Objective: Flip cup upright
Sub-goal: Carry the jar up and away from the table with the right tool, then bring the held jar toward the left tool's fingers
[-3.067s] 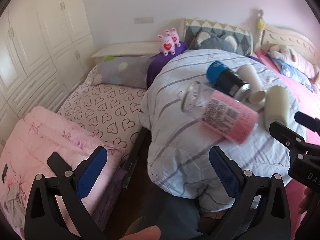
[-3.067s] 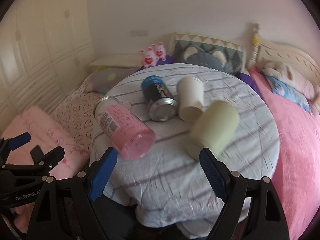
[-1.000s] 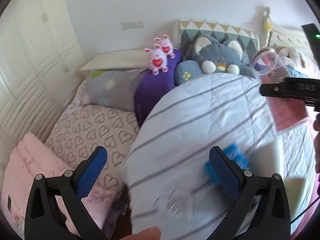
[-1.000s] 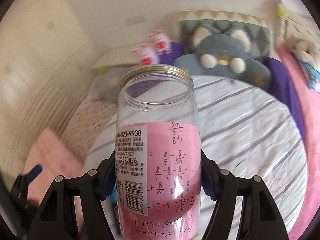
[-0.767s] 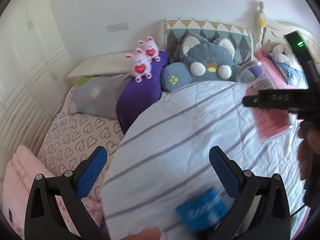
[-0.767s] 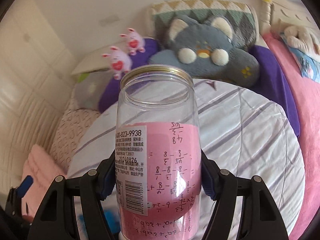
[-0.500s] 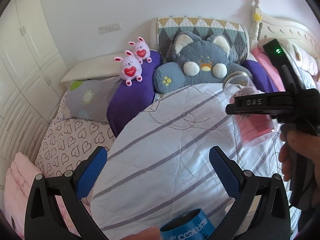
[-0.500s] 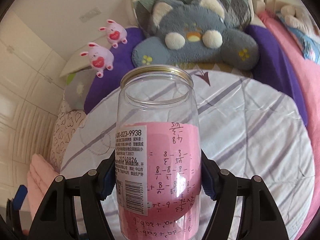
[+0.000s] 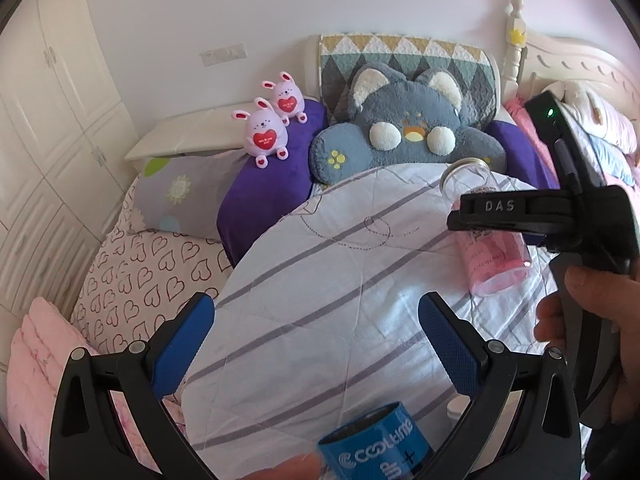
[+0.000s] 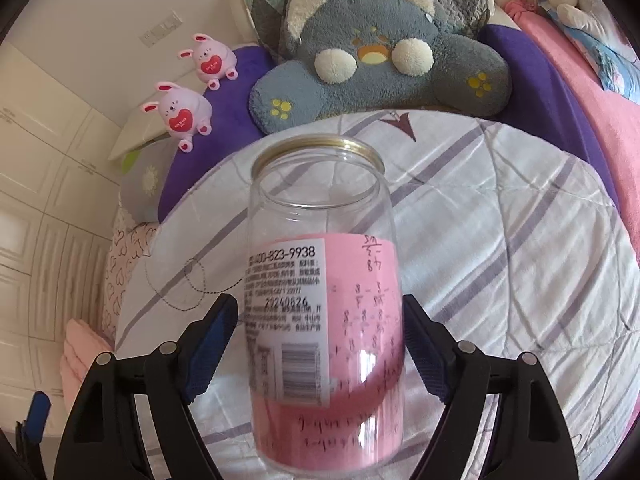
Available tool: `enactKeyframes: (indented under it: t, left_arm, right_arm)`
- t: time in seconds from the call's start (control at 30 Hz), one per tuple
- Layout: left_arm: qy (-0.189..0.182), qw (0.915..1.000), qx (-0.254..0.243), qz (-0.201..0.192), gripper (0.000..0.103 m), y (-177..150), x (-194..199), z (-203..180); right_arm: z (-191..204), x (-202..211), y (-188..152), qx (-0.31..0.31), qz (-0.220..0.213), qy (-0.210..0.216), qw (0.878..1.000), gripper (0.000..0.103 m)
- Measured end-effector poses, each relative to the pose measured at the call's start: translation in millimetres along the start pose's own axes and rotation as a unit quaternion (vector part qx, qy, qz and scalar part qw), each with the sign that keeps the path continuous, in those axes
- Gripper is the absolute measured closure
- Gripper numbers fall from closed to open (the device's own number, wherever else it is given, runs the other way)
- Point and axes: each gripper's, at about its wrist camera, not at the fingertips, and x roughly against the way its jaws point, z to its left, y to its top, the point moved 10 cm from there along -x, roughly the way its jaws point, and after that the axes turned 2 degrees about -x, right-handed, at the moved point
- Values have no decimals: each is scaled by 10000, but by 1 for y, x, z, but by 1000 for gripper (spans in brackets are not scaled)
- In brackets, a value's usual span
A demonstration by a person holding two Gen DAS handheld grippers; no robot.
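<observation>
The clear plastic cup with a pink label [image 10: 324, 320] stands upright, mouth up, on the striped round table cover [image 10: 520, 248]. My right gripper [image 10: 320, 332] has its blue pads just apart from the cup's sides, a small gap on each side. In the left wrist view the same cup [image 9: 492, 240] shows partly behind the right gripper's black body [image 9: 532, 212]. My left gripper [image 9: 320, 344] is open and empty over the table cover [image 9: 320, 280], with a blue cup [image 9: 380, 444] lying just below it.
A grey cat cushion [image 10: 384, 44], two pink bunny toys [image 10: 180, 112] and purple pillows lie behind the table on the bed. A heart-print sheet [image 9: 144, 276] lies left. White wardrobes [image 9: 48, 128] stand at far left. A white cup's rim [image 9: 460, 408] peeks by the left gripper's right finger.
The right gripper carried the pink cup upright, lowered it onto the table cover and opened slightly off its sides. The left gripper stayed open and moved forward over the blue cup.
</observation>
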Motion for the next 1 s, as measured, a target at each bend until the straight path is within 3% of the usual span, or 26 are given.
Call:
enactKeyframes:
  t: [0.3,0.57,1.0]
  left_arm:
    - [-9,9999,-74,-116,0,-13,35,-6]
    - [-79,9996,-137,-226,0,-35,72,-17]
    - [-299,9977,-324,-521,0,-80,130,-40]
  right_arm:
    - [7,66,-20,91,-561,54,9984,21]
    - [-6,136,-79,108,-1329,-52,9911,21]
    - [-56,220,-183,33,-2419,-1065,9644,21]
